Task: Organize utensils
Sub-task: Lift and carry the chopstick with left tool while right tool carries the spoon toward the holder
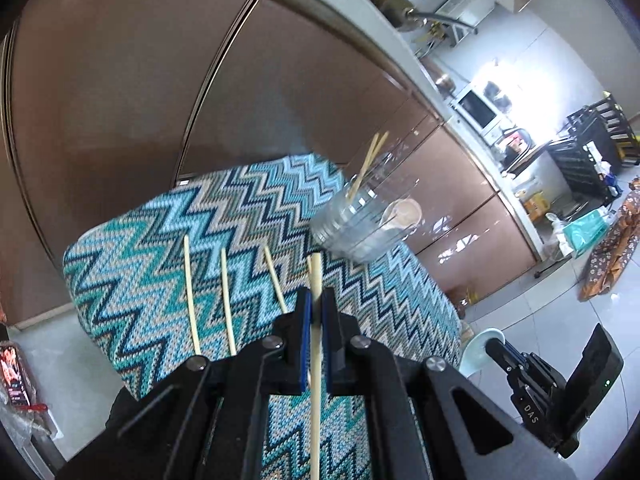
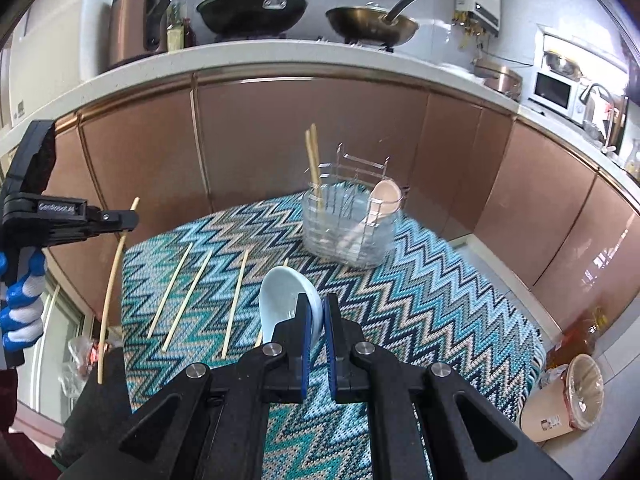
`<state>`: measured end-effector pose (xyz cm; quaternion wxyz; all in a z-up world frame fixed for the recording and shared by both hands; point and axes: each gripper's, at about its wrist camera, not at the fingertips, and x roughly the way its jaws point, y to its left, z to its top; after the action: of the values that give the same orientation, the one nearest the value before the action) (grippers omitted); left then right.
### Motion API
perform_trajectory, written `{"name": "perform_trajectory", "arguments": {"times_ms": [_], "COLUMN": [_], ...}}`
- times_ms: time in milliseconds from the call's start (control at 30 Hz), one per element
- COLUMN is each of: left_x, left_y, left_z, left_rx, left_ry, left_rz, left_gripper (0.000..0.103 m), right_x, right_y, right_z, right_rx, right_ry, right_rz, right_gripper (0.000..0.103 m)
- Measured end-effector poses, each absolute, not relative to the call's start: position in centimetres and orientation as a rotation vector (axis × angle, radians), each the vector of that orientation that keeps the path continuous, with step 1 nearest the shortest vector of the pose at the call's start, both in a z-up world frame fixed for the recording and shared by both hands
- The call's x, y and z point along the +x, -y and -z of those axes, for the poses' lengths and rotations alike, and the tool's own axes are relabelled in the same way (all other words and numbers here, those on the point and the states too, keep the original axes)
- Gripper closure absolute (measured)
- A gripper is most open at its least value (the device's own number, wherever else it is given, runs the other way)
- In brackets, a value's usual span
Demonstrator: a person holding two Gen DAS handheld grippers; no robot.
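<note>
Pale bamboo shows between the blue pads of the left tongs (image 1: 316, 300), which are clamped on a single chopstick (image 1: 316, 360); the stick runs straight along the line of the fingers, its tip sticking out just past them. In the right wrist view those same tongs (image 2: 130, 216) sit off to the left and higher than the desk, with the chopstick (image 2: 110, 284) hanging crosswise and curving down below them.

The right tongs (image 2: 316, 312) are clamped on a light blue ceramic spoon (image 2: 286, 300), gripping its bowl edge so the bowl stands up just ahead of the fingertips and slightly to their left.

Ahead of both tongs is a desk covered in a teal, white and navy zigzag cloth (image 2: 420, 300). Loose chopsticks (image 2: 192, 300) lie on the cloth to the left of the right tongs, roughly parallel and pointing away. Farther ahead of the right tongs, slightly to the right, stands a clear utensil holder (image 2: 348, 224) with a wire divider on top. Two chopsticks (image 2: 314, 168) stand upright in its left part, and a beige spoon (image 2: 384, 198) leans in its right part.

Beyond the desk run copper-coloured cabinet doors (image 2: 300, 132) under a white counter carrying two pans (image 2: 252, 8).
</note>
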<state>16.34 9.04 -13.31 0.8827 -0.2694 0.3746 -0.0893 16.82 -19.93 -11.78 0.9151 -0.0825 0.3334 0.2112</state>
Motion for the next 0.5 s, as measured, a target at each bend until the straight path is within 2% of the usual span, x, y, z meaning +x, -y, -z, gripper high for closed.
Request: {"name": "perform_trajectory", "arguments": {"times_ms": [500], "left_x": [19.5], "left_y": [-8.6], "left_z": [11.1], "left_rx": [-0.541], "left_ry": [-0.672], "left_rz": [0.181], "left_gripper": [0.099], "right_x": [20.2], "right_y": [21.6], "right_z": [8.9], "right_rx": [-0.095], "right_ry": [-0.587], "right_rz": [-0.363], "right_gripper": [0.097]}}
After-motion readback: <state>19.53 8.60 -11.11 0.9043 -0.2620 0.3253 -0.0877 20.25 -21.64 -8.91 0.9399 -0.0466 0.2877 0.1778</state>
